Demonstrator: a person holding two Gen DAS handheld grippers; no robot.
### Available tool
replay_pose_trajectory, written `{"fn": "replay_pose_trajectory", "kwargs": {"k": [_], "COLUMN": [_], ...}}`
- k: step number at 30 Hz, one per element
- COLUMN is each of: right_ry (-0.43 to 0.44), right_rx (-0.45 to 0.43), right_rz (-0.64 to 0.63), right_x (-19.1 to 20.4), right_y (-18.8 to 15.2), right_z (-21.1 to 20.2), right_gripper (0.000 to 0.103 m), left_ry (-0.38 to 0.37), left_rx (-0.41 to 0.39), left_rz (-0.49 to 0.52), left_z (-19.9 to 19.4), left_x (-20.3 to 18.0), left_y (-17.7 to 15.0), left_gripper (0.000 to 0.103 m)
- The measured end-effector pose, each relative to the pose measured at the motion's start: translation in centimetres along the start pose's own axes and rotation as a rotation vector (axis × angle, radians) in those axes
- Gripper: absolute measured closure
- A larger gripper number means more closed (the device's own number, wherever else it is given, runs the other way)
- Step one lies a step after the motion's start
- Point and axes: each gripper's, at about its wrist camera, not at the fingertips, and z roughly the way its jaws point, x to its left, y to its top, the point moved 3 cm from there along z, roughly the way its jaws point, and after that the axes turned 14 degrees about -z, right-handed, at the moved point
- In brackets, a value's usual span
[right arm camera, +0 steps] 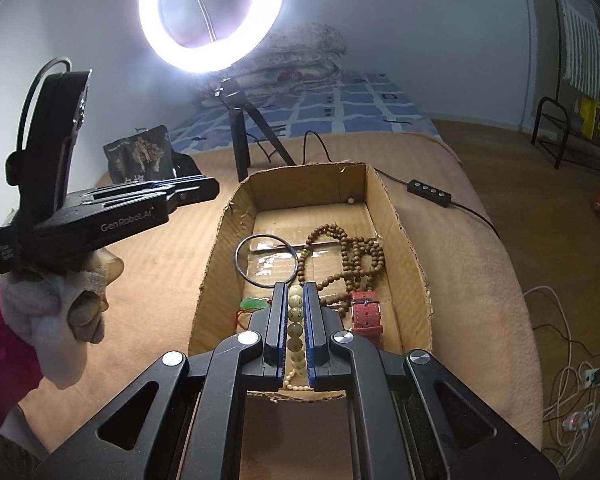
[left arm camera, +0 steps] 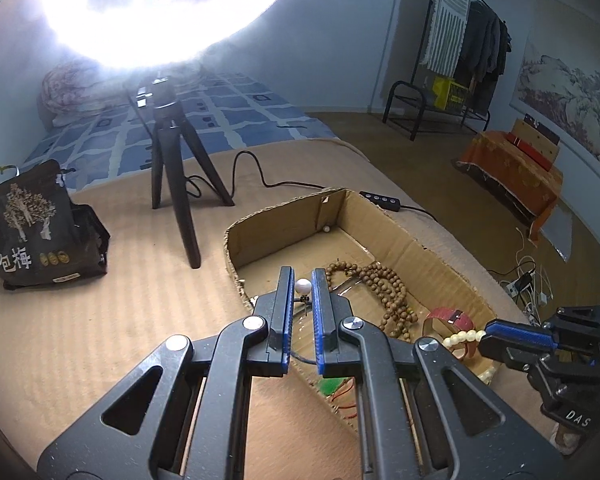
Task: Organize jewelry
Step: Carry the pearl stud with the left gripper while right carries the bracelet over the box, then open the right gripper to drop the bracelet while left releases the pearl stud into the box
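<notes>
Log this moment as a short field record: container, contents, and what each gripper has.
container: open cardboard box on a tan cover
contents: wooden bead strand, red strap, thin metal ring, green pendant, loose pearl in far corner
left gripper: jaws around a pearl earring
right gripper: jaws shut on pale bead bracelet

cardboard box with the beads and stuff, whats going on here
A person holds a gripper in each hand over a cardboard box of jewelry on a bed. The left gripper pinches a pearl earring above the box's near corner. The right gripper is closed on a pale bead bracelet at the box's near end. Lying in the box are a wooden bead necklace, a red watch strap, a thin bangle, a green pendant and another pearl in the far corner.
</notes>
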Motion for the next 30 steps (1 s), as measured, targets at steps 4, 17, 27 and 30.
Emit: {"fn": "replay_pose_trajectory", "kwargs": {"k": [4,17,27,30], "right_ry": [0.006,0.008,-0.031,-0.066], "right_rx": [0.000,0.020,-0.001,0.007], "right_rz": [-0.005,-0.014,-0.027,-0.043], "right_x": [0.1,0.5,0.9,1.2], "right_y": [0.0,-0.1,0.0,0.1], "right_z": [0.2,1.1,0.5,0.5], "right_gripper": [0.097,0.097,0.030,0.021], "left_ry": [0.002,0.009,0.037,0.046], "left_rx": [0.003,0.003,-0.029,-0.036], "left_rz": [-0.001,0.016,0.005,0.007], "left_z": [0.4,0.6,0.1,-0.1], "left_x": [-0.3,-0.8,-0.8,-0.8], "left_y": [0.1,0.1,0.8,0.7], "left_gripper": [0.096,0.096,0.022,0.015]}}
